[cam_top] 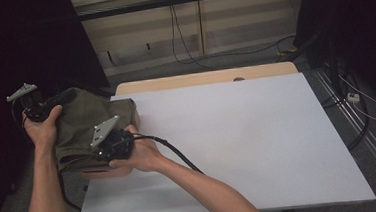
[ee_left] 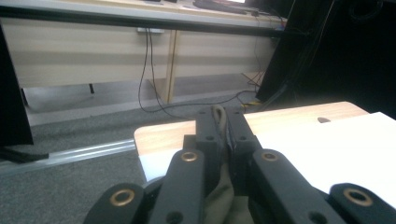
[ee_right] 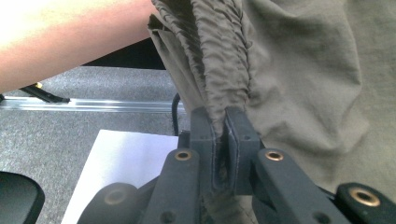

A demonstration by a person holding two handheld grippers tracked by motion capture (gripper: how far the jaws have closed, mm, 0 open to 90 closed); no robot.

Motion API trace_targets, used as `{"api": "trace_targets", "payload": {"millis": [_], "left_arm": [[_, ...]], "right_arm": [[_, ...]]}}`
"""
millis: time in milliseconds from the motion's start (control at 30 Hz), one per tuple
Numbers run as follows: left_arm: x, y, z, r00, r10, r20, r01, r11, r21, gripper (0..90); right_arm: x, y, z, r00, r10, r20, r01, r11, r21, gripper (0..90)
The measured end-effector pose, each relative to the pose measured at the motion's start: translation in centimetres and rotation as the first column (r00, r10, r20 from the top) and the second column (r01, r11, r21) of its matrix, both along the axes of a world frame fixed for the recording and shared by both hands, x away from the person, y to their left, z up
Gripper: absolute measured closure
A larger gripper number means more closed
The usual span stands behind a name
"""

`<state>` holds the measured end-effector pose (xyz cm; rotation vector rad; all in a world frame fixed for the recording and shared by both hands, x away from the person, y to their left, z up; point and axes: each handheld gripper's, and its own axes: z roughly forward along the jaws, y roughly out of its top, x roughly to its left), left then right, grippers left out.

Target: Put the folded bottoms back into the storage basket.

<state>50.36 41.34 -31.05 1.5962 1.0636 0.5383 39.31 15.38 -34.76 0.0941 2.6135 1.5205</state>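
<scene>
Both forearms reach in toward the left. The left gripper (cam_top: 40, 110) sits beyond and outward of the right gripper (cam_top: 112, 143); each has its jaws clamped tight, a hand wrapped round its body.

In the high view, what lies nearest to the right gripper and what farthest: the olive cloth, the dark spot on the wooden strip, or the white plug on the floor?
From the right gripper:
1. Olive cloth, clamped in its jaws, table's left edge.
2. Dark spot, far wooden strip.
3. White plug, floor at right.

White-topped table (cam_top: 258, 141) with bare wood strip along far edge (cam_top: 204, 78). Grey carpet floor (cam_top: 213, 64). Pale wooden cabinets (cam_top: 136, 34) behind, black cables (cam_top: 182, 46) hanging. Dark curtains (cam_top: 21, 42) both sides. Aluminium rail (cam_top: 374, 148) on floor at right.
</scene>
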Motion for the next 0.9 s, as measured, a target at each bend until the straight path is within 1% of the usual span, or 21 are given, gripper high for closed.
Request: {"api": "trace_targets", "payload": {"millis": [67, 133, 167, 200, 267, 333, 400, 467, 500, 533, 633, 700, 767, 833, 900], "left_arm": [[0.1, 0.2, -0.1, 0.9999, -0.013, -0.007, 0.013, 0.9999, -0.004, 86.3], [0.2, 0.1, -0.2, 0.9999, -0.014, -0.010, 0.014, 0.9999, 0.006, 86.3], [0.3, 0.1, -0.3, 0.9997, -0.018, -0.018, 0.018, 0.9998, 0.002, 86.3], [0.3, 0.1, -0.4, 0.9996, -0.020, -0.020, 0.021, 0.9997, 0.012, 86.3], [0.4, 0.0, -0.5, 0.9994, -0.022, -0.026, 0.023, 0.9996, 0.018, 86.3], [0.4, 0.0, -0.7, 0.9994, -0.019, -0.027, 0.020, 0.9997, 0.011, 86.3], [0.5, 0.1, -0.9, 0.9993, -0.023, -0.030, 0.023, 0.9996, 0.015, 86.3], [0.6, 0.2, -1.2, 0.9992, -0.019, -0.035, 0.020, 0.9998, 0.009, 86.3], [0.7, 0.3, -1.3, 0.9991, -0.020, -0.038, 0.020, 0.9997, 0.012, 86.3], [0.7, 0.3, -1.5, 0.9989, -0.016, -0.044, 0.016, 0.9999, 0.005, 86.3], [0.9, 0.6, -2.0, 0.9984, -0.004, -0.057, 0.004, 1.0000, 0.008, 86.3], [1.0, 0.7, -2.2, 0.9982, 0.014, -0.058, -0.014, 0.9998, 0.012, 86.3], [1.0, 0.8, -2.4, 0.9983, 0.013, -0.057, -0.013, 0.9999, 0.005, 86.3], [1.3, 0.8, -2.4, 0.9980, 0.011, -0.062, -0.010, 0.9997, 0.022, 86.3], [1.5, 0.7, -2.4, 0.9978, 0.009, -0.066, -0.008, 0.9996, 0.028, 86.3]], "right_arm": [[0.1, 0.1, 0.0, 1.0000, -0.004, -0.006, 0.004, 1.000, 0.001, 83.6], [0.1, 0.2, -0.1, 1.0000, -0.004, -0.001, 0.004, 1.000, -0.001, 83.6], [0.1, 0.2, -0.1, 1.0000, -0.005, -0.003, 0.005, 1.000, 0.000, 83.6], [0.2, 0.2, -0.1, 0.9999, -0.005, -0.009, 0.005, 1.000, 0.001, 83.6], [0.2, 0.3, -0.2, 0.9999, -0.008, -0.014, 0.008, 1.000, 0.005, 83.7], [0.2, 0.5, -0.5, 0.9998, -0.009, -0.016, 0.009, 1.000, 0.006, 83.6], [0.3, 0.6, -0.6, 0.9997, -0.009, -0.022, 0.009, 1.000, 0.005, 83.6], [0.4, 0.7, -0.7, 0.9995, -0.012, -0.028, 0.012, 1.000, 0.006, 83.7], [0.4, 0.8, -0.7, 0.9996, -0.013, -0.026, 0.013, 1.000, 0.002, 83.6], [0.4, 0.8, -0.7, 0.9995, -0.014, -0.027, 0.014, 1.000, 0.000, 83.6], [0.5, 1.0, -0.8, 0.9995, -0.019, -0.027, 0.018, 1.000, -0.009, 83.7], [0.6, 1.2, -1.0, 0.9992, -0.022, -0.034, 0.022, 1.000, -0.012, 83.7], [0.8, 1.3, -1.1, 0.9989, -0.027, -0.038, 0.026, 1.000, -0.015, 83.7], [1.0, 1.5, -1.3, 0.9986, -0.029, -0.043, 0.029, 1.000, -0.009, 83.7], [1.1, 1.6, -1.4, 0.9982, -0.030, -0.053, 0.030, 1.000, -0.008, 83.6]]}}
